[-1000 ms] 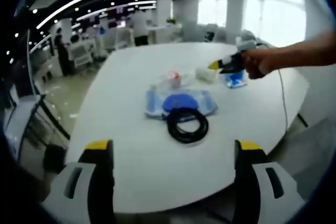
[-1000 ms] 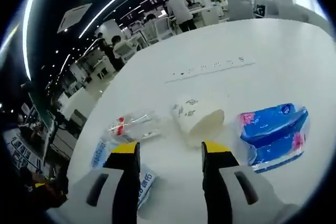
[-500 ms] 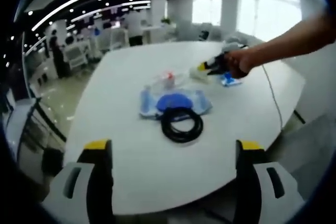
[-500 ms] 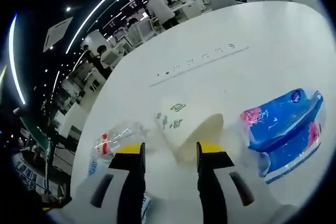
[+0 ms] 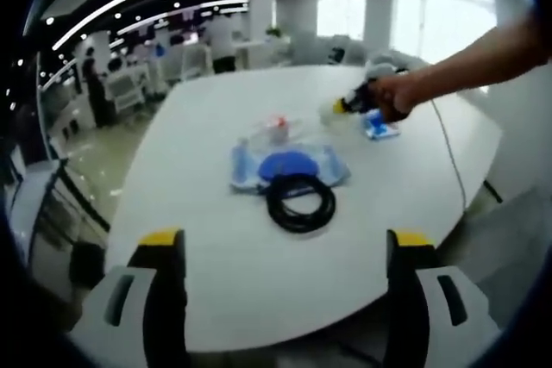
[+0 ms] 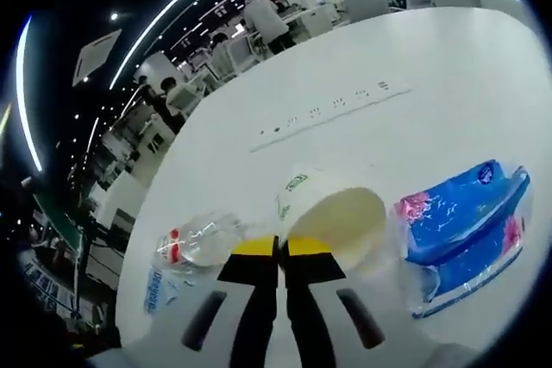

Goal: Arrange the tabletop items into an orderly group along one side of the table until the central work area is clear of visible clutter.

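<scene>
1. Right claw [image 6: 280,252]: jaws, apart 1 s ago w/ the paper cup [image 6: 332,221] ahead of them, are now pressed together on the cup's rim.
2. Cup, lying on its side before w/ mouth turned right, is now tipped up, mouth facing the camera.
3. In left gripper view, right claw [image 5: 345,106] has moved left over the counter [image 5: 216,273], now at the cup.

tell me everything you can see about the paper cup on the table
The paper cup looks white or cream, with a small green printed mark near its rim. It is tipped over, its open mouth toward the right gripper view's camera, pale inside. The right gripper has its yellow-tipped jaws closed together on the cup's near rim. A crushed clear plastic bottle lies apart on one side, a blue tissue pack close on the other. It rests on the white table.
</scene>
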